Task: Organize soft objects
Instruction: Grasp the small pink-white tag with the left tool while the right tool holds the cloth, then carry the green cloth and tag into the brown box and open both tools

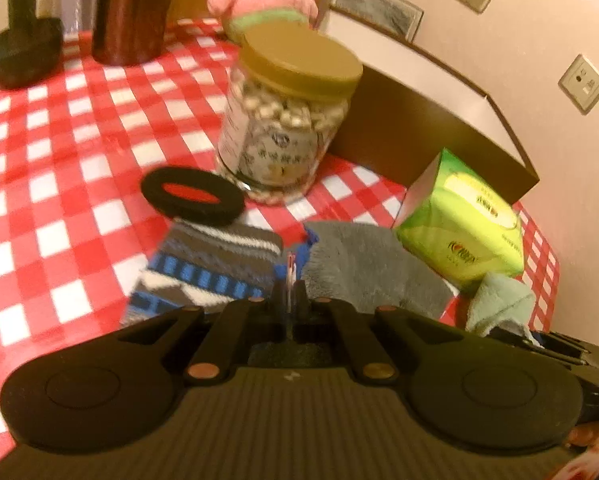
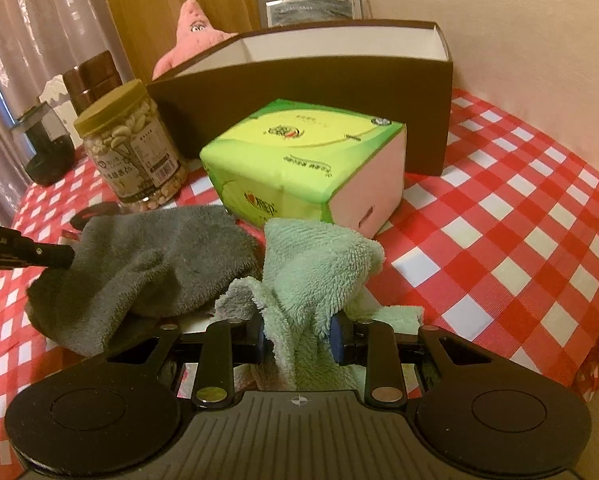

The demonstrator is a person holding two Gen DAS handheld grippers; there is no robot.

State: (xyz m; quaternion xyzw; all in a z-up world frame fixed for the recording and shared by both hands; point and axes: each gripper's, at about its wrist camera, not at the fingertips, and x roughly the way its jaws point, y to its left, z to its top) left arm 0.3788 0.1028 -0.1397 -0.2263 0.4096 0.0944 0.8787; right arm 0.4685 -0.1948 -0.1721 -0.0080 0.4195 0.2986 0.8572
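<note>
Gripping the green cloth (image 2: pixel 319 272), right gripper (image 2: pixel 299 336); left gripper (image 1: pixel 289 292) pinched closed on a thin tag (image 1: pixel 290 270) beside the grey cloth (image 1: pixel 363 264).

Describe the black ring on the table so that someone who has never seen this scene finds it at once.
Start at the tall brown box at the back of the checked tablecloth, then move to the nut jar with the olive lid standing beside it. The black ring lies flat on the cloth right by the jar's base, above a striped blue and grey sock. It alone is round, flat and black, with red showing through its centre.
</note>
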